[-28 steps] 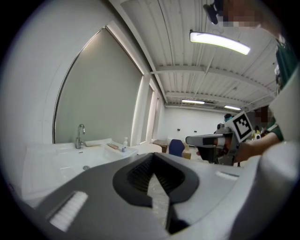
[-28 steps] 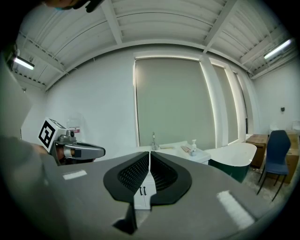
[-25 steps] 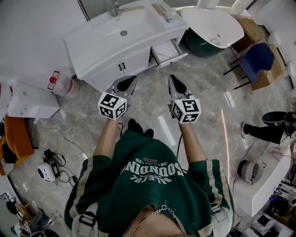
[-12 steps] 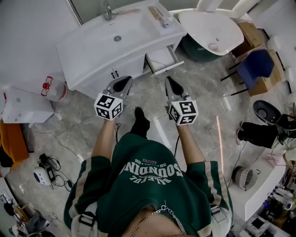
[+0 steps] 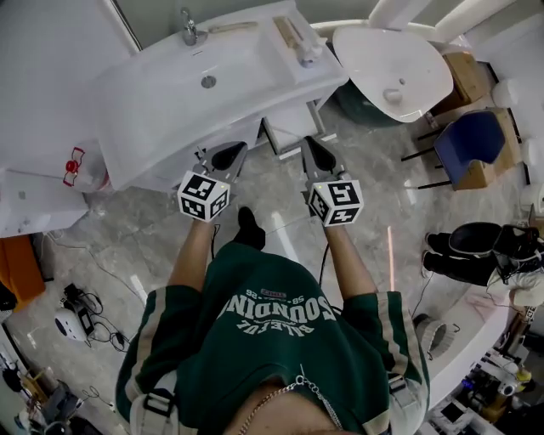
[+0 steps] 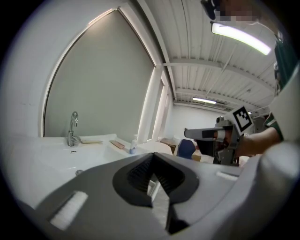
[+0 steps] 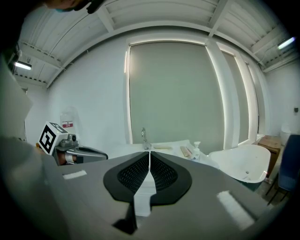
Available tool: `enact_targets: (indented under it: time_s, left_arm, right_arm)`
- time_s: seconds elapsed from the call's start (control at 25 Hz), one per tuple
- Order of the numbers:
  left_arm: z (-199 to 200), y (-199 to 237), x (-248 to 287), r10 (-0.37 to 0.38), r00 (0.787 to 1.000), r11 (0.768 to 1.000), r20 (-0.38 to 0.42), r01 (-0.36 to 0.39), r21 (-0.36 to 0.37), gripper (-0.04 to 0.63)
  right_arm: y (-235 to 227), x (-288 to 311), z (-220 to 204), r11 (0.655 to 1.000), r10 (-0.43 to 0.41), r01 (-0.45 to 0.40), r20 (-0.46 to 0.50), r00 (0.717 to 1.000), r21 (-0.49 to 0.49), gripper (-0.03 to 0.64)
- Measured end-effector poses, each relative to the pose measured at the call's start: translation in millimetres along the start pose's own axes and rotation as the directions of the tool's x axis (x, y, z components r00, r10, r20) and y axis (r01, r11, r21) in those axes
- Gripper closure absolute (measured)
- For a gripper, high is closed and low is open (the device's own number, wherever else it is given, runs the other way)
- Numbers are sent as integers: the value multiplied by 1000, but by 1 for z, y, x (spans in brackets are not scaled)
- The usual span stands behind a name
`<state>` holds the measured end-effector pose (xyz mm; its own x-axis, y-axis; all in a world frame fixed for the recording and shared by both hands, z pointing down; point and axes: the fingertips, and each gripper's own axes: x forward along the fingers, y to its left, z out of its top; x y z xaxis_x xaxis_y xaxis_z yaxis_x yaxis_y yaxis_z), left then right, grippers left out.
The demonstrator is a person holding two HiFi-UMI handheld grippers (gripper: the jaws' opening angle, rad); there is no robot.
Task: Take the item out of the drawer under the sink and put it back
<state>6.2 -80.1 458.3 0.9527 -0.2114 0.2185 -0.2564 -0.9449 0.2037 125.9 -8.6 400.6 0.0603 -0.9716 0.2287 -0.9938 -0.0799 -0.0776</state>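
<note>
1. Grey marbled floor [image 5: 119, 238] underfoot, spread across the whole head view.
2. White sink cabinet [image 5: 161, 110] at upper left, with a basin sunk into its worktop.
3. White oval tub [image 5: 395, 64] just right of the cabinet.
4. Blue chair [image 5: 467, 140] further right, well apart from both pairs of tongs.
5. Pulled-out drawer [image 5: 293, 127] under the right end of the sink, just ahead of the right-hand tongs. Its inside is too small to read, so the item cannot be made out in any view.
6. Clenched left tongs [image 5: 229, 155], pads meeting at the tip with nothing between them, over the floor just short of the cabinet front.
7. Clenched right tongs [image 5: 316, 153], likewise on nothing, only a thin slit between the pads, level with the left pair.
8. Chrome tap [image 5: 189, 24] at the back of the basin.
</note>
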Motion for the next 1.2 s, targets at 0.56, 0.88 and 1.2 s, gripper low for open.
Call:
enact_targets:
  time_s: [0.56,0.88,1.2]
  left_arm:
    - [24,51,45,53,999,999,1,-53,-11,546]
    - [43,66,56,165,985,986,42,-165,-13,546]
    - [53,62,73,231,972,973,52,-229,-38,546]
  right_arm:
    - [-27,78,14,998,69,-69,-18,997,-6,614]
    - [-34,108,32,981,189,-188,2,982,-43,614]
    - [-61,121,47,962,261,-261,-7,965,-78,614]
